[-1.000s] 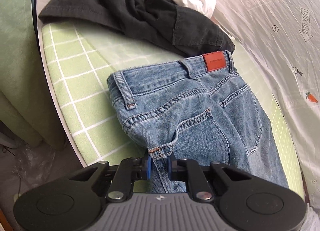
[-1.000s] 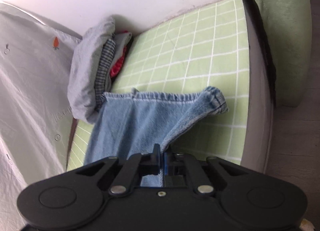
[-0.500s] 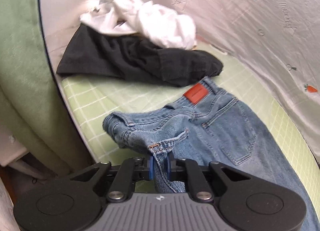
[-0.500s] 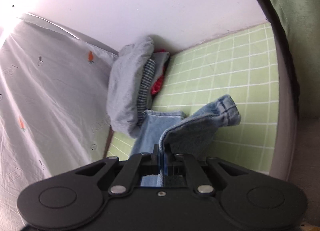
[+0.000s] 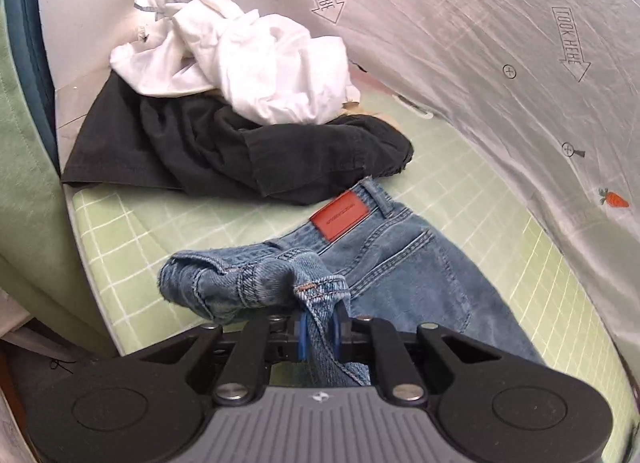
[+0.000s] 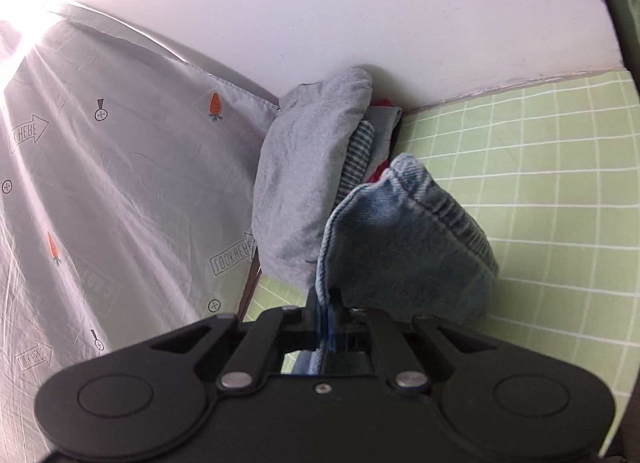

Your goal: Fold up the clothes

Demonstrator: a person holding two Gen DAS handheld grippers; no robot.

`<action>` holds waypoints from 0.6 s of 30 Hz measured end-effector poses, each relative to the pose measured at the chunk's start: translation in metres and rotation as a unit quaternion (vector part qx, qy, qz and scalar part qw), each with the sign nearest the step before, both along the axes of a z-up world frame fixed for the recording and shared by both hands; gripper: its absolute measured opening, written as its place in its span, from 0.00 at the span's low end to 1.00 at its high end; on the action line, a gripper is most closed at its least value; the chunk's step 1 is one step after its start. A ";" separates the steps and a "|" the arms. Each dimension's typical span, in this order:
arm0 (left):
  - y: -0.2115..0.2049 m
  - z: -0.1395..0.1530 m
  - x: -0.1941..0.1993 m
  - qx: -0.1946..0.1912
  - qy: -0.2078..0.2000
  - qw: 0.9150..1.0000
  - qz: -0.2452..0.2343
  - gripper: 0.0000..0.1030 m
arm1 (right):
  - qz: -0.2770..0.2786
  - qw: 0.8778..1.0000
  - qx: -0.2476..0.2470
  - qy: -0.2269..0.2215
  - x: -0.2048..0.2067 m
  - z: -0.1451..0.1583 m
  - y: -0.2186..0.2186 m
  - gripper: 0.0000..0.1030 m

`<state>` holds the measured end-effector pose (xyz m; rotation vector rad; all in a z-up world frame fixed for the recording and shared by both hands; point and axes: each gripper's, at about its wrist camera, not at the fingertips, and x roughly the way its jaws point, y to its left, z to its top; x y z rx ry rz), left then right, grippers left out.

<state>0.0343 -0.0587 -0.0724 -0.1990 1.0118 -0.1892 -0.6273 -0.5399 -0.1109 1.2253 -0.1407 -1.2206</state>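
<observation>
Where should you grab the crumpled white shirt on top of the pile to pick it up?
Probably the white shirt is best pinched at its big puffy fold facing the jeans, coming from above. That bulge stands clear of the black garment beneath, so a gripper would likely catch only white cloth. Both grippers are busy holding the jeans now.

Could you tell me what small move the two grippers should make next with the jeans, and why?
Probably carry both pinched edges across toward the far side of the jeans: the left gripper holds the waistband end, the right gripper a leg hem, both already raised off the green sheet.
</observation>
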 end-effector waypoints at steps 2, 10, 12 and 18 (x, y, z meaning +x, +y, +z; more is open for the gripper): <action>-0.023 0.003 0.014 -0.005 -0.006 1.000 -0.010 0.13 | 0.008 1.000 0.002 0.006 0.018 0.003 -0.032 0.04; -0.166 -0.051 0.098 0.052 -0.005 0.998 -0.039 0.35 | 0.040 0.994 0.064 0.077 0.135 -0.050 -0.164 0.36; -0.186 -0.056 0.102 0.068 0.004 0.997 -0.048 0.39 | 0.039 0.993 0.077 0.080 0.145 -0.058 -0.174 0.52; -0.203 -0.067 0.043 0.113 -0.028 0.982 -0.146 0.75 | 0.068 0.973 0.042 0.218 0.136 -0.050 -0.120 0.75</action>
